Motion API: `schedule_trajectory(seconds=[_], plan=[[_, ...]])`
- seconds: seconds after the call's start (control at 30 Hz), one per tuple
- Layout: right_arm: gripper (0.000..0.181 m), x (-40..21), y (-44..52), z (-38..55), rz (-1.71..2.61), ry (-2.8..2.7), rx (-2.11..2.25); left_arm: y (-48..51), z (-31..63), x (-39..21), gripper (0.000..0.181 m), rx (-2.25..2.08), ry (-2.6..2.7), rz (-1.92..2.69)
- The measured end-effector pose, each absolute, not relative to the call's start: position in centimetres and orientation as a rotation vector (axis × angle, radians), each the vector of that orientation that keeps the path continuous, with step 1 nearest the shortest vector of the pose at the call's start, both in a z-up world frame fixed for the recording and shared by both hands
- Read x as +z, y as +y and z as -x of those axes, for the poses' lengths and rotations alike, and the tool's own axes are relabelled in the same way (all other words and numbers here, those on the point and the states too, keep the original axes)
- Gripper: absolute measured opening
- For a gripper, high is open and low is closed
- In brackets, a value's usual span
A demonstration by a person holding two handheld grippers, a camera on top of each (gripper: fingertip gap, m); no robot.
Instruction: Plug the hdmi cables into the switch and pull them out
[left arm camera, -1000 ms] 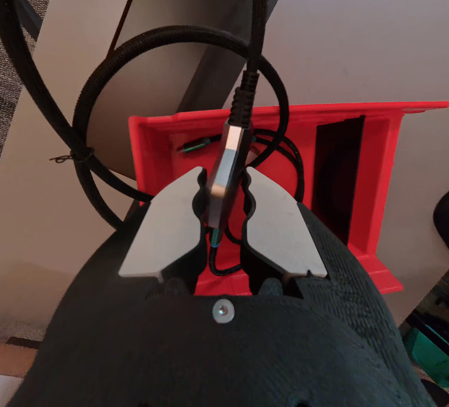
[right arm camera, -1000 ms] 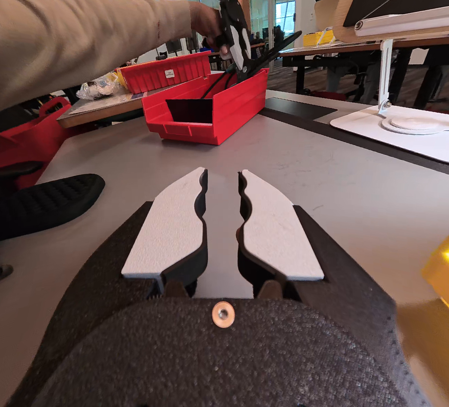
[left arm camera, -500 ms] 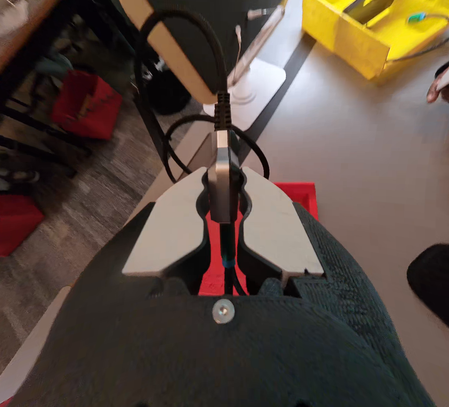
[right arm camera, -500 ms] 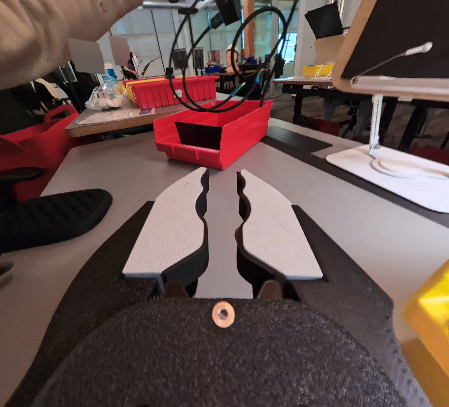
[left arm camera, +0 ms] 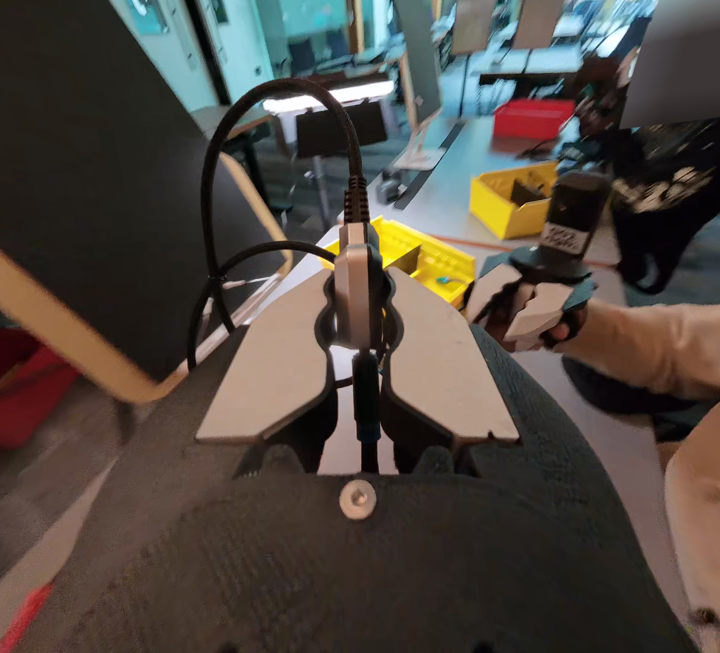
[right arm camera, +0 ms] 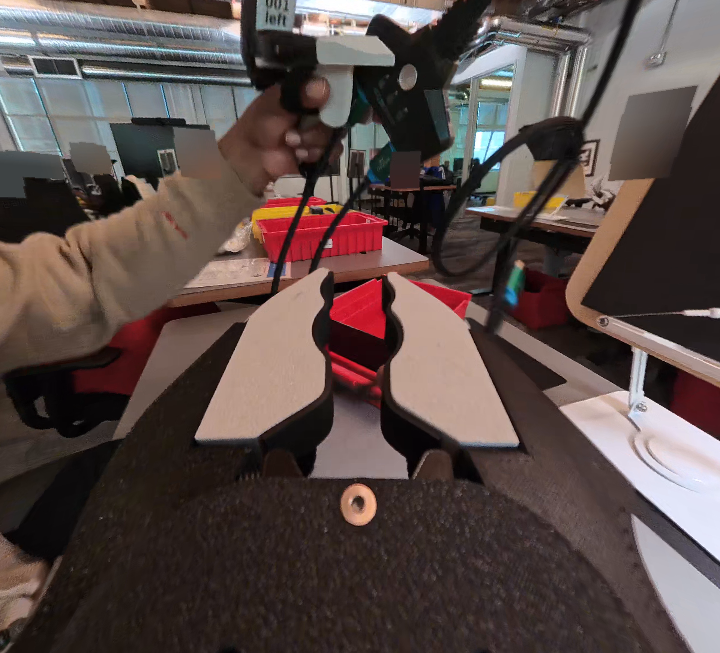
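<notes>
Left wrist view: the left gripper (left arm camera: 358, 317) clamps a grey metal HDMI plug (left arm camera: 352, 301), its long axis running along the fingers, black braided cable (left arm camera: 249, 151) arching off the far end. It is held high above the grey bench (right arm camera: 187, 334). The right gripper (right arm camera: 357, 317) stays low, fingers parted and empty, facing a red plastic bin (right arm camera: 362, 307).

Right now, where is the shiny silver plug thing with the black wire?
The silver plug sits in the middle of the left wrist view, pinched in the left gripper, held in the air with the yellow bin just behind it.
</notes>
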State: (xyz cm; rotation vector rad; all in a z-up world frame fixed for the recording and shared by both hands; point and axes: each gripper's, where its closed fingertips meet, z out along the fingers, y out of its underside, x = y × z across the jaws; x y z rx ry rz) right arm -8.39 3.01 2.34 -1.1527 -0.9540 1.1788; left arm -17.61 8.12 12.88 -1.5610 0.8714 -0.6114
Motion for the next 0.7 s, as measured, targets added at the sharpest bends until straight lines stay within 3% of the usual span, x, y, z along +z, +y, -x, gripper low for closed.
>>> schedule_trajectory(seconds=[0.33, 0.47, 0.7], plan=[[0.048, -0.7, 6.9, 6.5, 1.358, -0.9, 1.2, 5.7, 8.2, 4.1, 0.021, -1.178, 0.637, 1.244], [0.026, -1.5, 5.4, 6.0, 1.269, -1.053, 1.373, 5.3, 7.1, 2.1, 0.021, -1.291, 0.658, 1.181], [0.019, -6.3, 3.5, 4.3, 1.309, -1.547, 1.113, 2.9, 6.6, -4.6, 0.025, -1.148, 1.125, 1.489]])
